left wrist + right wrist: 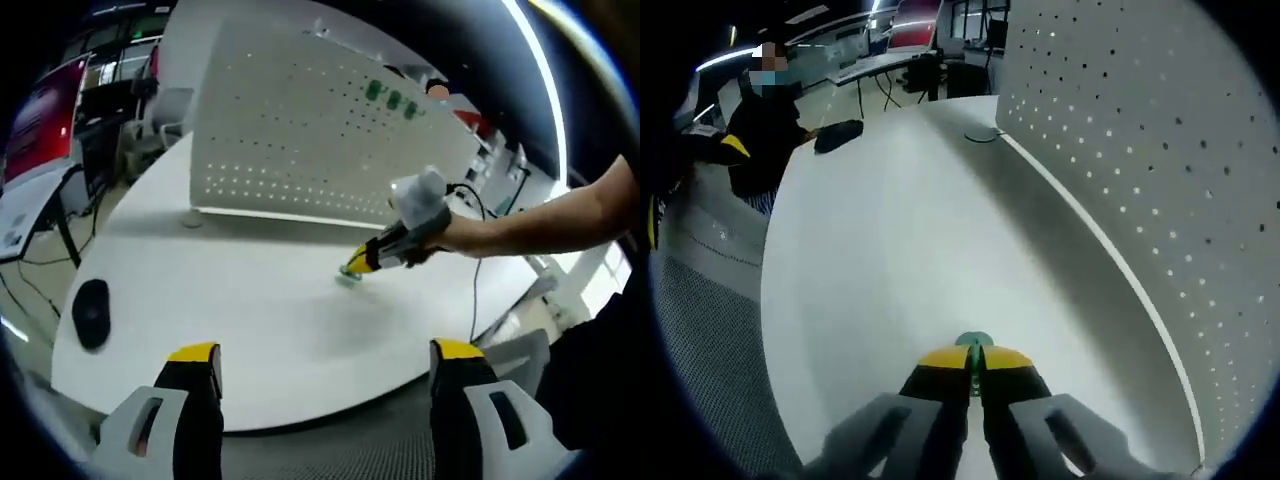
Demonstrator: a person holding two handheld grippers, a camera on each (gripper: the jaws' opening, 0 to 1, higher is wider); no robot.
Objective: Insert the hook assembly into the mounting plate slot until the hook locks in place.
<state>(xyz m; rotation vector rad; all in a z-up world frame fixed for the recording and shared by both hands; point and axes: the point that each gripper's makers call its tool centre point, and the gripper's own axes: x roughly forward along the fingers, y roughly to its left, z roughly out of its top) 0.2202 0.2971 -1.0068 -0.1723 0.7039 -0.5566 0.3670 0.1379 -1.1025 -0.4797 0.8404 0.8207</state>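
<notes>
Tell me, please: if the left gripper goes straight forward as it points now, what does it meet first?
Probably the white table top; farther along stands the pegboard panel. The left gripper has open fingers, and depth is unclear.

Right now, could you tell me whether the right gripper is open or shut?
Shut: the right gripper has its yellow-tipped jaws pressed together on a small green hook piece, low over the white table.
</notes>
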